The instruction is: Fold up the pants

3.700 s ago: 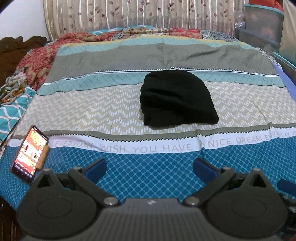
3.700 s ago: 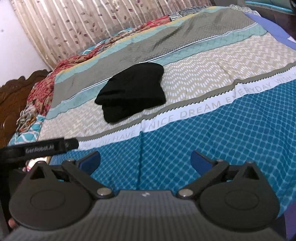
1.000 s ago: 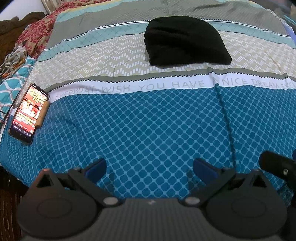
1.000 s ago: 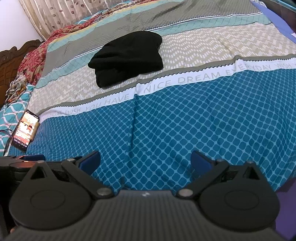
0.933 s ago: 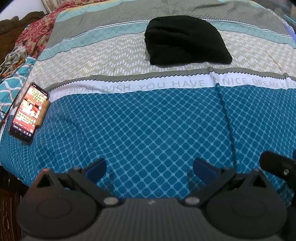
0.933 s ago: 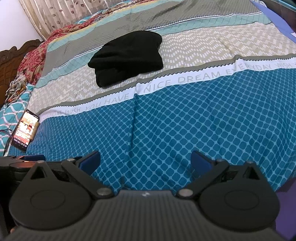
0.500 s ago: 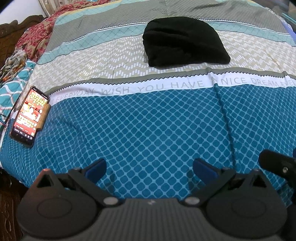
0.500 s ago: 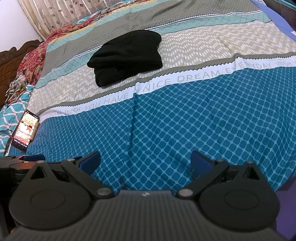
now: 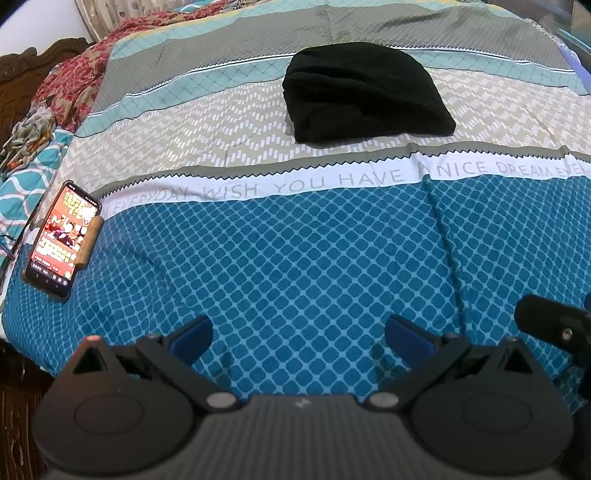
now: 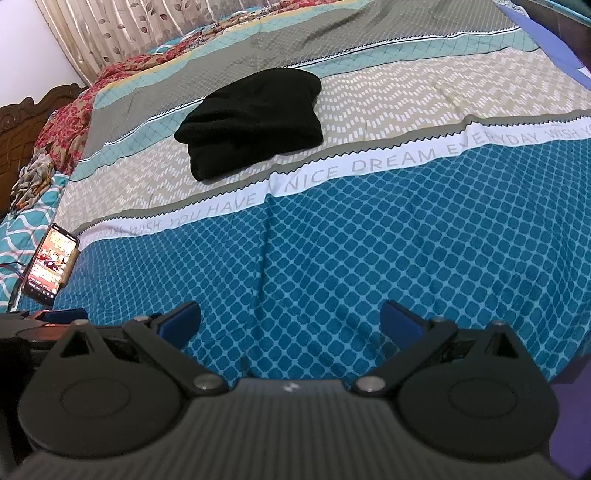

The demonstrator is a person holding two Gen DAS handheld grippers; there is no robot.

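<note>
The black pants [image 9: 364, 92] lie folded in a compact bundle on the beige zigzag band of the bedspread, far from both grippers; they also show in the right wrist view [image 10: 255, 122]. My left gripper [image 9: 299, 336] is open and empty above the blue diamond-patterned part of the bedspread near the bed's front edge. My right gripper [image 10: 290, 321] is open and empty over the same blue area. Part of the right gripper shows at the right edge of the left wrist view [image 9: 546, 325].
A lit phone [image 9: 61, 240] lies at the bed's left front corner, also in the right wrist view [image 10: 50, 266]. Crumpled red and patterned cloths [image 9: 70, 85] pile at the far left by the wooden headboard [image 10: 22, 122]. Curtains [image 10: 122, 29] hang behind the bed.
Since 3.7 s ago both grippers have drawn back and tilted down towards the bed's front edge. Over the last second the left view has shifted slightly. The pants have not moved.
</note>
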